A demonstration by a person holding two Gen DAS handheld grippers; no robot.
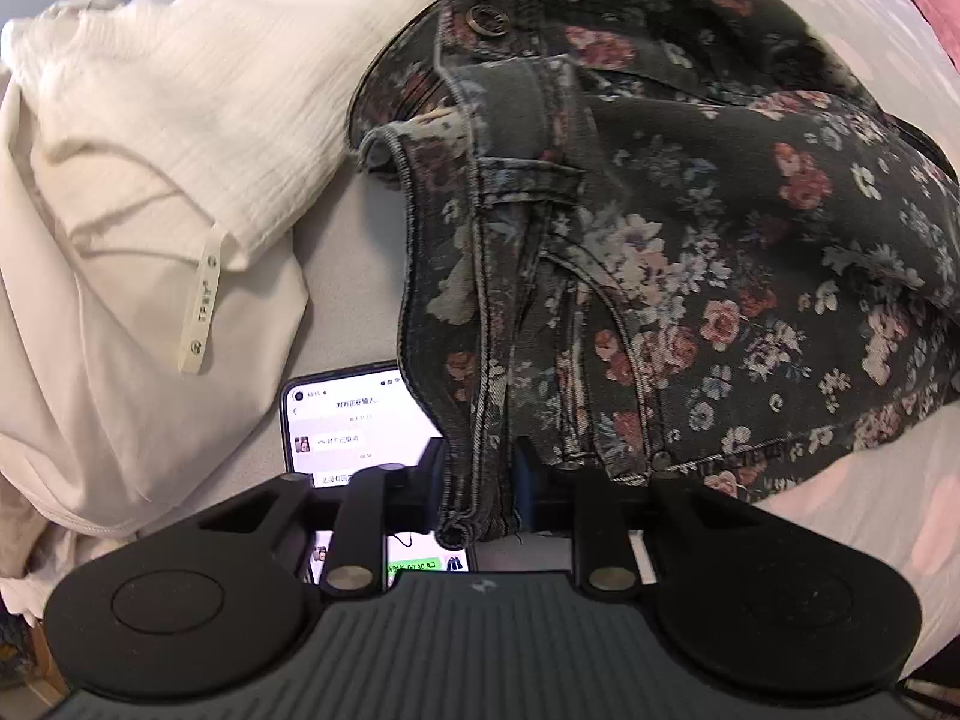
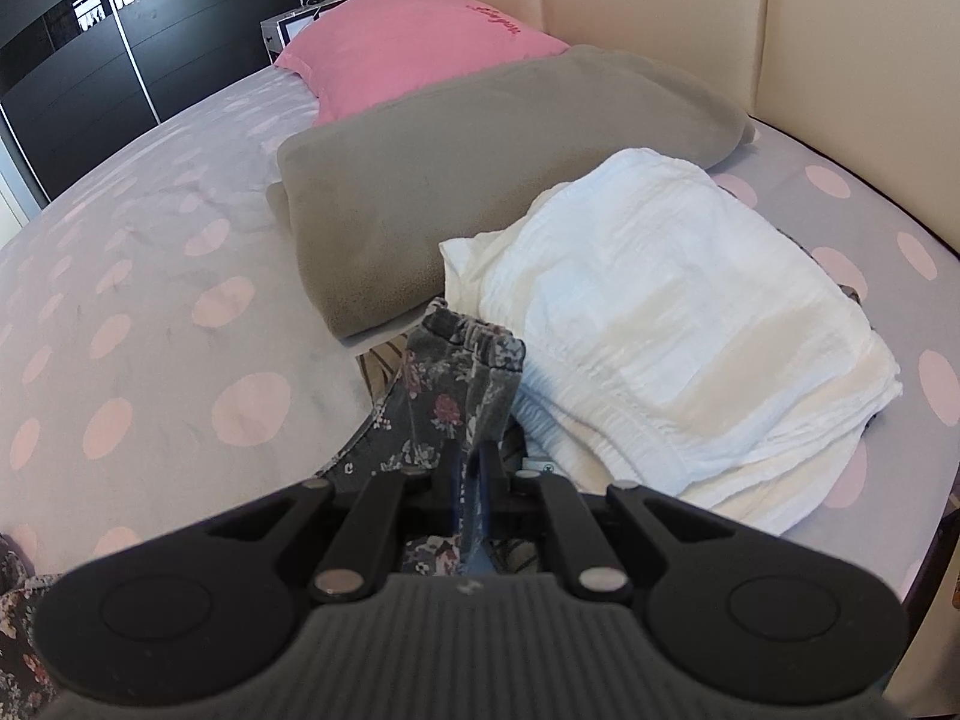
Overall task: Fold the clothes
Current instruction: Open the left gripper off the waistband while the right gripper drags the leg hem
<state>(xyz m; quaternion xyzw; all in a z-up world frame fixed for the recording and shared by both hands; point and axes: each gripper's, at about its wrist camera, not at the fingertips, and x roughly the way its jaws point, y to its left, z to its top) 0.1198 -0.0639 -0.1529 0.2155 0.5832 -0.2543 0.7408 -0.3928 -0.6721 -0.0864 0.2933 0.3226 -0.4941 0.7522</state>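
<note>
Dark floral denim trousers (image 1: 690, 252) lie bunched on the bed in the left wrist view, waistband and metal button toward the top. My left gripper (image 1: 477, 480) is shut on a hem edge of the floral trousers at the bottom centre. In the right wrist view my right gripper (image 2: 471, 468) is shut on another part of the floral trousers (image 2: 456, 384), whose elasticated edge stands up between the fingers. The rest of the garment trails down to the lower left there.
A cream ribbed garment (image 1: 150, 180) lies left of the trousers, and a lit phone (image 1: 336, 420) rests on the bed under my left gripper. A folded white garment stack (image 2: 672, 324), a folded khaki blanket (image 2: 480, 168) and a pink pillow (image 2: 414, 42) sit on the dotted sheet (image 2: 138, 276); headboard (image 2: 750, 12) behind.
</note>
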